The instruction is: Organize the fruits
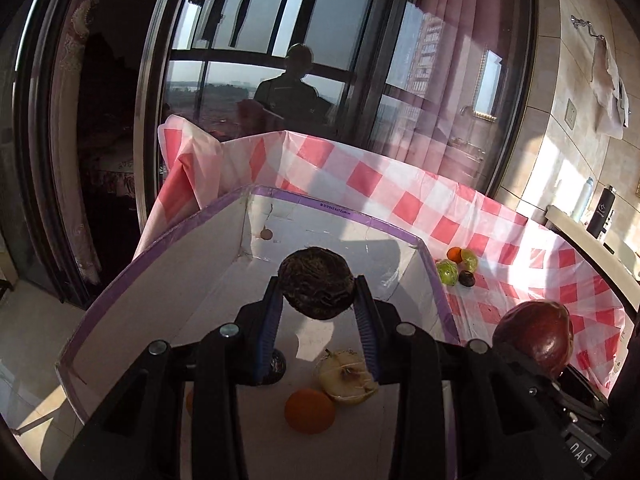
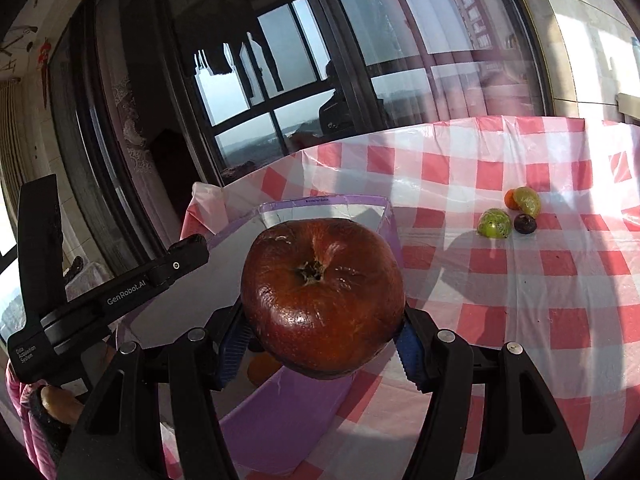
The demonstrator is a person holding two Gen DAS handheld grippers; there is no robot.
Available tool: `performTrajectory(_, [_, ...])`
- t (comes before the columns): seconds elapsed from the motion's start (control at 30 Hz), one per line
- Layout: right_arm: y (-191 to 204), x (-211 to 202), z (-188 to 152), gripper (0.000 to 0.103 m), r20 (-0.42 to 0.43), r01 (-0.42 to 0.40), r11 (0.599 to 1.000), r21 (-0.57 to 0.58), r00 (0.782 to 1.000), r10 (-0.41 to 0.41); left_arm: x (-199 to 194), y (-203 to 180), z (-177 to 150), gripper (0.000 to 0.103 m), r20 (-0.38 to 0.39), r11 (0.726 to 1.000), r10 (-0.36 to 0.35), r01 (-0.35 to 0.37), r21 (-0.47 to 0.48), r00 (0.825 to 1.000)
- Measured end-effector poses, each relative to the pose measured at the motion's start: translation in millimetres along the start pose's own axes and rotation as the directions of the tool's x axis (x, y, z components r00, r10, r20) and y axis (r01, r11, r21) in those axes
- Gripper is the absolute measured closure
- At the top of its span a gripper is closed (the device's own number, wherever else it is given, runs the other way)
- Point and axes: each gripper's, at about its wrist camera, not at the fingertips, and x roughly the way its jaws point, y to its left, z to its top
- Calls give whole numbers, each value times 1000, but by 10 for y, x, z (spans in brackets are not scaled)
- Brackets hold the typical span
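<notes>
My left gripper point(image 1: 318, 294) is shut on a dark brown, rough-skinned round fruit point(image 1: 316, 280) and holds it above a white box with a purple rim point(image 1: 360, 220). On the box floor lie an orange point(image 1: 310, 411), a cut apple half point(image 1: 347, 376) and a small dark fruit point(image 1: 277, 363). My right gripper point(image 2: 320, 322) is shut on a large dark red apple point(image 2: 322, 296) at the box's right side, over its purple wall point(image 2: 280, 420). That apple point(image 1: 534, 336) also shows at the right of the left wrist view.
On the red-and-white checked tablecloth point(image 2: 520, 300), to the right of the box, sit two green fruits point(image 2: 495, 223), a small orange point(image 2: 509, 199) and a dark fruit point(image 2: 525, 224). The left tool's black housing point(image 2: 120, 300) crosses the left side. A glass door stands behind the table.
</notes>
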Motion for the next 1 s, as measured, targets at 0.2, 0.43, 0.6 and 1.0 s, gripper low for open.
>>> performTrajectory(0.2, [509, 558, 166, 40, -198, 4, 972, -236, 979, -52, 359, 180, 24, 67, -211, 992, 78, -55, 111, 974])
performTrajectory(0.43, [691, 1328, 95, 40, -454, 9, 893, -451, 859, -237, 668, 376, 6, 67, -416, 983, 150, -90, 161, 897])
performTrajectory(0.6, [689, 1654, -35, 40, -509, 26, 811, -584, 767, -391, 842, 393, -5, 66, -504, 982, 148, -65, 178, 851])
performTrajectory(1.0, [643, 1559, 61, 24, -505, 16, 866, -500, 807, -307, 785, 608, -18, 29, -531, 1000, -14, 13, -6, 847])
